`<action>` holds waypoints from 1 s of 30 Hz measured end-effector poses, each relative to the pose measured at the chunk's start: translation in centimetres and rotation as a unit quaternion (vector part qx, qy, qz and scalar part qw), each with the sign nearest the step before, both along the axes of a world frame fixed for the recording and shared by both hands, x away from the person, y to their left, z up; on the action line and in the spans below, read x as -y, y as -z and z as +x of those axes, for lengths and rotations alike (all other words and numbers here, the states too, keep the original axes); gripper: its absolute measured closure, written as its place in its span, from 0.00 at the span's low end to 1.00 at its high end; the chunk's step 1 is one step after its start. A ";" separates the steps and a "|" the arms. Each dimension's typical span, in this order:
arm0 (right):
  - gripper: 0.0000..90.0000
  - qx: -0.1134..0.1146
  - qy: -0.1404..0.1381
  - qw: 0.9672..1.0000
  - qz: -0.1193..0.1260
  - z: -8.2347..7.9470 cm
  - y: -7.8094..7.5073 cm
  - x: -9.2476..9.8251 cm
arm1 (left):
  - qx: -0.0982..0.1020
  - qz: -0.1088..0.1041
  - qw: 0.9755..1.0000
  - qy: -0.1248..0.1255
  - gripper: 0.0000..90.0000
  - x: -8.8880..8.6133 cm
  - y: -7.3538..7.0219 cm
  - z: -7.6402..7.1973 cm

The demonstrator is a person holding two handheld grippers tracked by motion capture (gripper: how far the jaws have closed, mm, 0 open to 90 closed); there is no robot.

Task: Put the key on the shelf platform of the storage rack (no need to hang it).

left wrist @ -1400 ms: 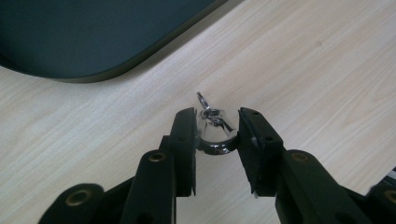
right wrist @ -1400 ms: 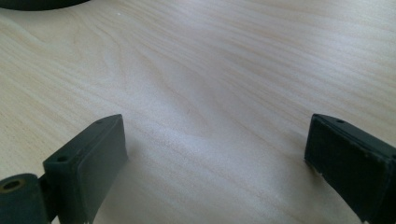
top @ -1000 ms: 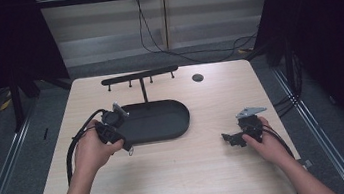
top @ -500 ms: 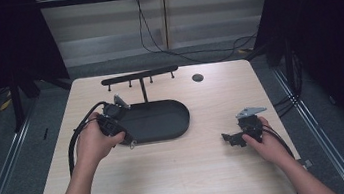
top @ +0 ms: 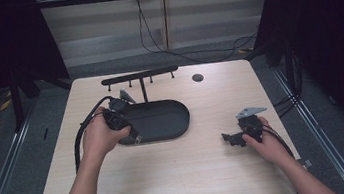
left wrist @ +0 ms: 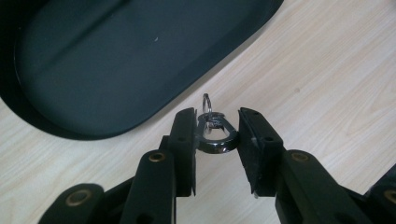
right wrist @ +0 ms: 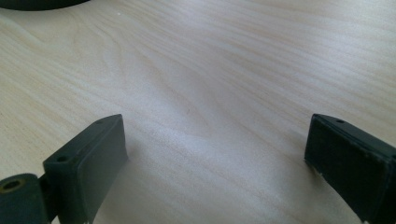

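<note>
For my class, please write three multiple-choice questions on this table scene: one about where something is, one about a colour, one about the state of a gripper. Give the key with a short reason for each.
1. Where does the small silver metal clip with its ring sit?
A. Between the left gripper's jaws
B. Inside the tray
C. On the rack's pegs

2. What colour is the oval tray?
A. White
B. Black
C. Red

3. How do the right gripper's jaws stand?
A. Shut on a clip
B. Wide apart with nothing between them
C. Shut on the tray's rim

Key: 1 A, the small silver metal clip is pinched in the left gripper, over bare wood beside the tray. 2 B, the black oval tray is dark all over. 3 B, the right gripper shows only the light wooden table between its jaws.
</note>
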State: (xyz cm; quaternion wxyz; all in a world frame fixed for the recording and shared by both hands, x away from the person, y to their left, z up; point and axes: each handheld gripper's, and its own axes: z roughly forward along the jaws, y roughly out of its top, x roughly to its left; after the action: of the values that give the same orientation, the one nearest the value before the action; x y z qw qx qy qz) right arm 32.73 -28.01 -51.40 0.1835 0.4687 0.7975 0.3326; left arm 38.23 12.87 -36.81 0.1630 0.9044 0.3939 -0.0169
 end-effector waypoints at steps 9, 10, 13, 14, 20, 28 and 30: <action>0.06 0.000 0.000 1.000 0.000 0.0 0.0 0.0 | -0.002 -0.010 1.000 -0.005 0.75 0.8 0.1 1.0; 0.05 0.000 0.000 1.000 0.000 0.0 0.0 0.0 | 0.000 -0.009 1.000 -0.005 0.75 0.9 0.0 1.1; 0.05 -0.001 0.001 1.000 0.001 0.0 0.0 0.0 | 0.002 -0.011 1.000 -0.007 0.75 1.1 -0.3 1.4; 0.05 0.000 0.000 1.000 0.001 0.0 0.0 0.0 | 0.006 -0.009 1.000 -0.009 0.75 1.1 -0.4 1.5; 0.05 0.000 0.001 1.000 0.002 0.0 0.0 0.0 | 0.003 -0.010 1.000 -0.008 0.75 1.4 -0.5 1.8; 0.05 -0.002 0.004 1.000 0.002 0.0 0.0 -0.1 | -0.001 -0.008 1.000 -0.012 0.75 1.5 -0.7 2.4; 0.05 -0.001 0.003 1.000 0.002 0.0 0.0 -0.1 | 0.000 -0.009 1.000 -0.012 0.75 1.5 -0.7 2.5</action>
State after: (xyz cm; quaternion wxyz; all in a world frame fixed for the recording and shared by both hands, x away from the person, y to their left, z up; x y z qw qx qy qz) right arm 32.73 -27.95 -51.40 0.1828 0.4717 0.7958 0.3327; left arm 40.69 11.39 -36.12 0.1713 0.8981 0.4046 -0.0184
